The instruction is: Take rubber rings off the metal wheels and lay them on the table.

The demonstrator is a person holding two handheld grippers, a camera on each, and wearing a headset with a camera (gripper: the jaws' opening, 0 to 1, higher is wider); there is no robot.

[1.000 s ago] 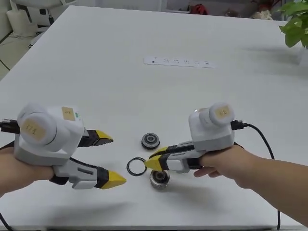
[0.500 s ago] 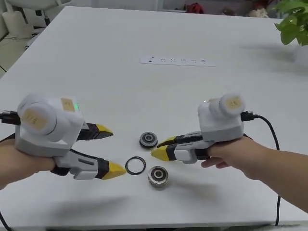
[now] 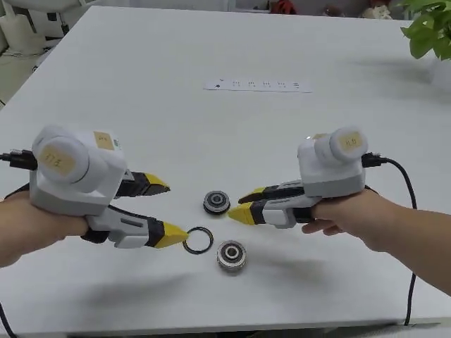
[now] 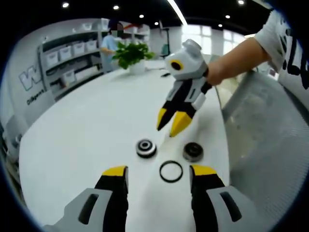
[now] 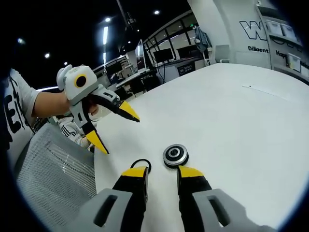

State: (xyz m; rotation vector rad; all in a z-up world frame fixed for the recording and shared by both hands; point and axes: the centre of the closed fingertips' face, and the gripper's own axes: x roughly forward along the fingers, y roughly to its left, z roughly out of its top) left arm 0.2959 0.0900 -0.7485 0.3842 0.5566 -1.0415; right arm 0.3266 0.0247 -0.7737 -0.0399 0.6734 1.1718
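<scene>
a: where is the rubber ring (image 3: 199,240) at this moment?

b: it lies flat on the white desk (image 3: 211,134), loose, between two small metal wheels. the farther wheel (image 3: 216,203) has a dark band around its rim. the nearer wheel (image 3: 231,255) looks more grey and bare, and it sits just beside the ring.

a: and the left gripper (image 3: 168,209)?

b: its jaws are spread wide and there is nothing between them. in the head view the lower yellow tip is just beside the ring, but i cannot tell if it touches. in the left gripper view the ring lies on the desk in the gap between the two tips.

a: what about the right gripper (image 3: 242,204)?

b: it hangs a little above the desk and points toward the left one. its jaws have only a narrow gap and they pinch nothing. the tips are near the farther wheel. in the right gripper view this wheel sits just ahead of the tips, with the ring beside it.

a: anything else on the desk?

b: a white power strip (image 3: 257,86) lies well apart, toward the far side, and a green plant (image 3: 426,32) is at the far corner.
</scene>
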